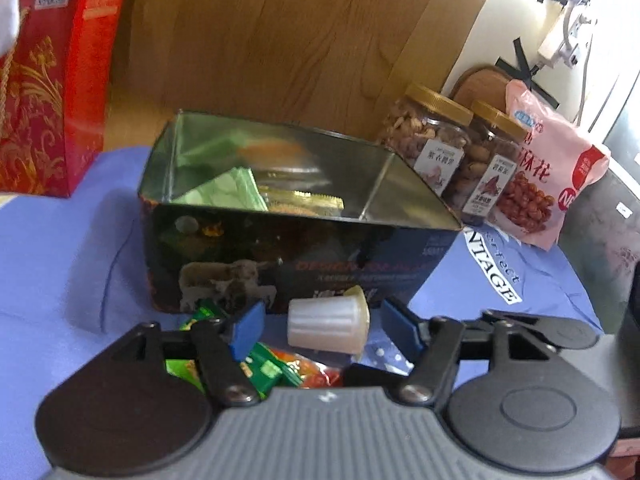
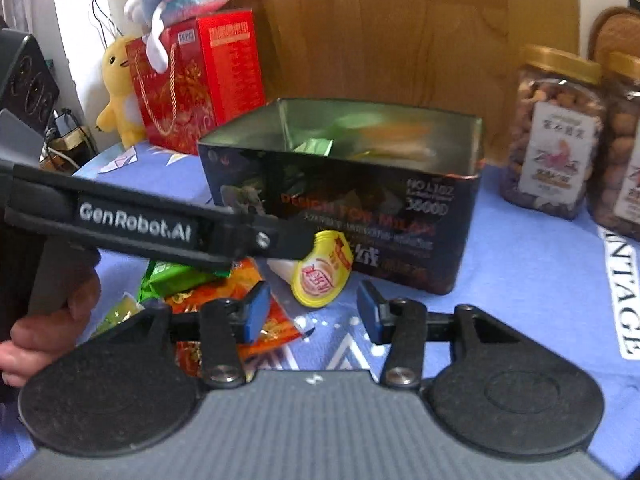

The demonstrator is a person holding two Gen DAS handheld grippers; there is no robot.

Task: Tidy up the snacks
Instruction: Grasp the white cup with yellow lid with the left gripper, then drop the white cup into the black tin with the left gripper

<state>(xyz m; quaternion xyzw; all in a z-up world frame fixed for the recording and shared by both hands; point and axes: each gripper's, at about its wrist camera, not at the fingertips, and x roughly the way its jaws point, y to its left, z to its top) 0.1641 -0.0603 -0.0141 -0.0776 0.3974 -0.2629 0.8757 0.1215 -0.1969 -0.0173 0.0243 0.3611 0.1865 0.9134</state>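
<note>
We are mid-sort: our left gripper [image 1: 322, 322] stands wide around the jelly cup [image 1: 328, 326] lying before the tin [image 1: 304, 236], untouched, our right gripper [image 2: 314, 312] open and empty, so next we close 2 pads and lift.

Soft, even indoor light; the tin [image 1: 280, 240] casts a faint shadow leftward on the cloth [image 1: 60, 280]. Both views are slightly blurred, with fisheye bending at the edges.

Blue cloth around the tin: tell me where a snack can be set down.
Bare blue cloth lies right of the tin, before the nut jars. Crowded: the tin's front, with the jelly cup and wrapped snacks.
</note>
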